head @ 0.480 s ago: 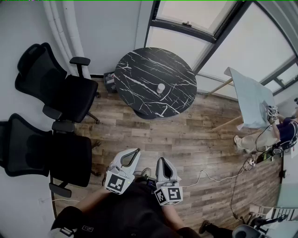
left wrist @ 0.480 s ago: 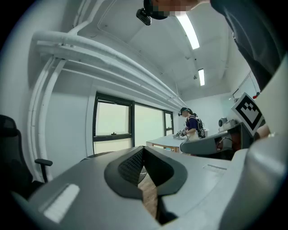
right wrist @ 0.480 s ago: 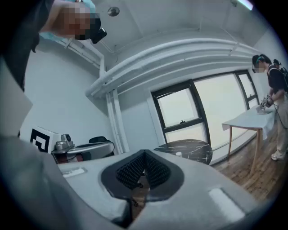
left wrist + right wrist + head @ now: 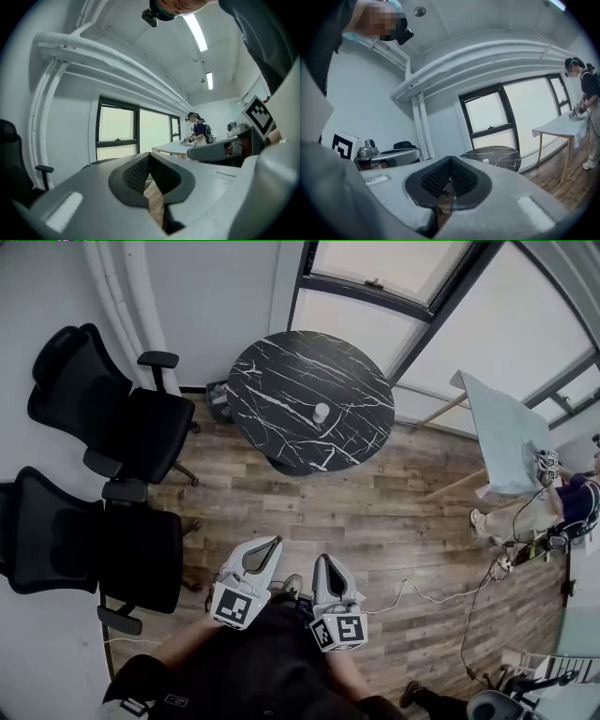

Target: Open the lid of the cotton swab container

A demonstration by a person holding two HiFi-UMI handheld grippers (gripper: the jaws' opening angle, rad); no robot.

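From the head camera, two black office chairs (image 4: 98, 474) stand along the wall at my left. Low in the middle I hold the left gripper (image 4: 271, 547), its jaws clenched together on nothing. Ahead of it, across bare wooden floor (image 4: 375, 512), a round black marble table (image 4: 272, 371) carries the small white cotton swab container (image 4: 322, 412), upright near the table's middle. The container stands well apart from both grippers, beyond their tips. Just to the right of the left gripper is the right gripper (image 4: 322, 564), its jaws also clenched and empty. At the far right another person (image 4: 562, 502) stands beside a pale table (image 4: 506, 437).
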